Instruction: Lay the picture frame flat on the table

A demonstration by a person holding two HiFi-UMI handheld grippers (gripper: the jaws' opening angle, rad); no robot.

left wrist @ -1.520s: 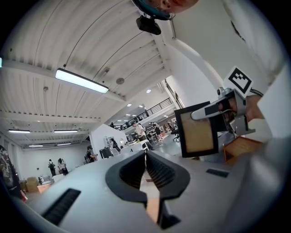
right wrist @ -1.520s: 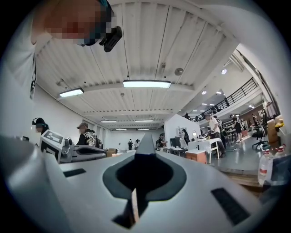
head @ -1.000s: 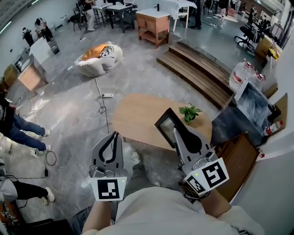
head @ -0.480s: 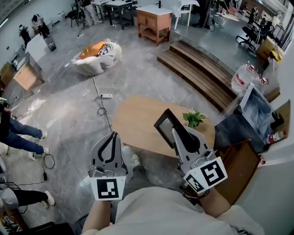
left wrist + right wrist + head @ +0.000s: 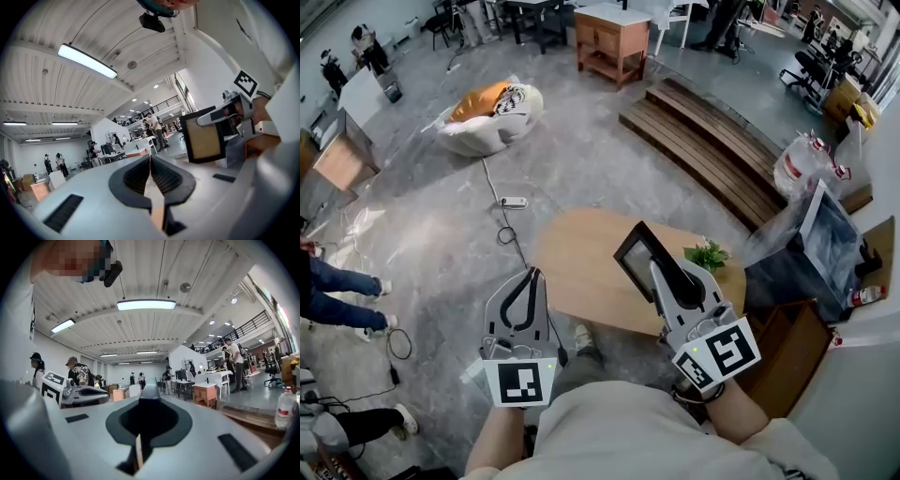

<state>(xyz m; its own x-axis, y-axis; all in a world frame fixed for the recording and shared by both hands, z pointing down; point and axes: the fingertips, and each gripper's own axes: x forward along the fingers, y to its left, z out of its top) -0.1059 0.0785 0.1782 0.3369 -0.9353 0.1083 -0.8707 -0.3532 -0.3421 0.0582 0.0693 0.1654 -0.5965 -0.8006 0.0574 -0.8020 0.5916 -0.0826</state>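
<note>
Your right gripper (image 5: pixel 662 272) is clenched on the black-rimmed rectangular picture frame (image 5: pixel 637 259). The frame stands upright at the jaw tips, at 11 o'clock from your right hand, and shows against the rounded light wooden table (image 5: pixel 581 246). Your left gripper (image 5: pixel 529 278), at 9 o'clock, is closed on nothing.

The left tongs (image 5: pixel 533 277) and right tongs (image 5: pixel 657 270) are pale grey moulded shells. Each has a black ribbed lining looping round its two jaws and black slot-shaped marks on top. Behind each shell sits a white block with black square markers, the left cube (image 5: pixel 519 382) and the right cube (image 5: pixel 719 354). Behind the cubes, the person wears a cream shirt (image 5: pixel 619 427).
</note>
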